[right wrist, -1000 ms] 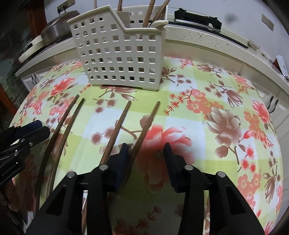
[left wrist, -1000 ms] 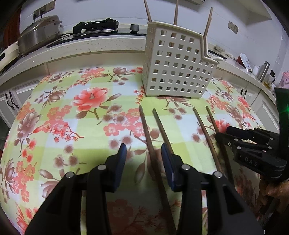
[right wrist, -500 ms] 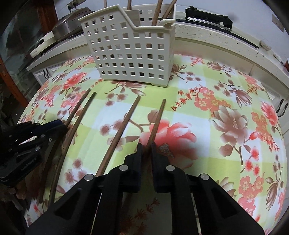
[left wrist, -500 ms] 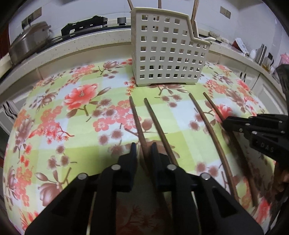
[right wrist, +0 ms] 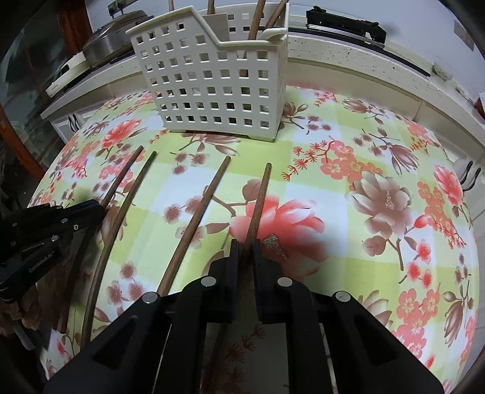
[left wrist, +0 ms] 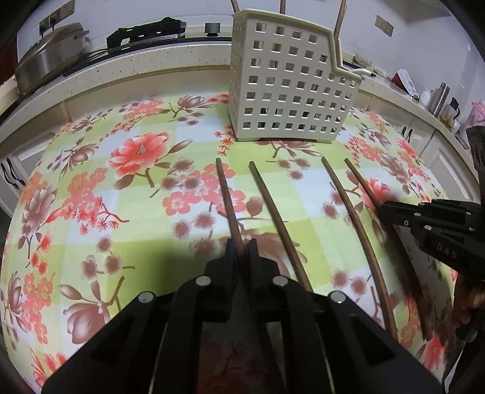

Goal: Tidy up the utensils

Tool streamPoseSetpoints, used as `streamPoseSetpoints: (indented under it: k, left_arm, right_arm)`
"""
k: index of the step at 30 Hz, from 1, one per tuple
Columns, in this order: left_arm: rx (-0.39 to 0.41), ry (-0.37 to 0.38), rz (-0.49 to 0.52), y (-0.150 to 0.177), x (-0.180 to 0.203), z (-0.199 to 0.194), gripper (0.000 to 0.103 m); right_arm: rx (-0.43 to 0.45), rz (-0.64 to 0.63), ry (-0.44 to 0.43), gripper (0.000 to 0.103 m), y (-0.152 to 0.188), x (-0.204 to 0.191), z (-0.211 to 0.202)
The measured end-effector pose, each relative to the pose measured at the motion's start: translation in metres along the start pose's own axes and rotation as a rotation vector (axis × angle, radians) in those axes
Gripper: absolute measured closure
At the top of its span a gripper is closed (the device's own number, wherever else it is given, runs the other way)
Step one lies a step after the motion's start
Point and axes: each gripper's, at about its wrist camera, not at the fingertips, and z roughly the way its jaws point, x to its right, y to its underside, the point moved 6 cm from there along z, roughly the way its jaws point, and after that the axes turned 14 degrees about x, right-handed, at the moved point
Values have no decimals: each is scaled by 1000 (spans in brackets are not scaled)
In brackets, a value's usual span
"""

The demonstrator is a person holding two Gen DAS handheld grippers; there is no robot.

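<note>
Several brown wooden chopsticks lie side by side on the floral tablecloth [left wrist: 91,212], pointing at a white perforated utensil basket [left wrist: 291,88] that holds several more chopsticks upright. My left gripper [left wrist: 241,247] is shut on the leftmost chopstick [left wrist: 225,194]. My right gripper [right wrist: 246,247] is shut on the rightmost chopstick [right wrist: 259,200]. The basket also shows in the right wrist view [right wrist: 212,78]. Each gripper shows at the edge of the other's view: the right gripper [left wrist: 385,209] and the left gripper [right wrist: 97,209].
Two chopsticks [left wrist: 275,218] [left wrist: 348,212] lie between the gripped ones. A counter [left wrist: 136,60] runs behind the table with a rice cooker [left wrist: 48,60] and a black appliance [left wrist: 145,28]. Bottles [left wrist: 439,98] stand at the far right.
Both grippers were open a second ago and have shut, each on a chopstick. Both have moved a little closer to the basket.
</note>
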Motion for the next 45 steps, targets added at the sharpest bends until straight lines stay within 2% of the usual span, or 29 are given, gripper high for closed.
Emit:
streamPoseSetpoints:
  k: [9,11,13,17,19,20,23,34,37,45]
  left_arm:
    - [-17,-42,34,-5,4,8,93]
    - [-18,-53,52,-5,6,9,92]
    - [-19,-69,85,-5,10,9,93]
    - [-30,-51,66,-4,10,7,96]
    - [-32,-31,41,-4,8,6,96]
    - [-31,-30,38,-3,8,5,96]
    - [-21,-31,30,-4,5,-1,96]
    - [81,-7,-54,-26,-12,-38,97]
    - [123,2,-66,-36,-13,-51,97]
    - [177,11,-73,-49,-9,-73,97]
  right_arm:
    - [-3,21,32,90,-4,4,4]
    - [0,9,34,84,-3,1,4]
    - [5,-10,45,83,-3,-2,4]
    - [18,-28,61,83,-2,-4,4]
    - [26,-30,64,86,-2,-4,4]
    - [29,-34,70,92,-2,-3,4]
    - [28,-14,62,95,-4,-1,4]
    - [108,35,30,96,-27,5,-31]
    - [136,49,21,96,-36,7,-45]
    - [185,62,18,97,-48,10,-71]
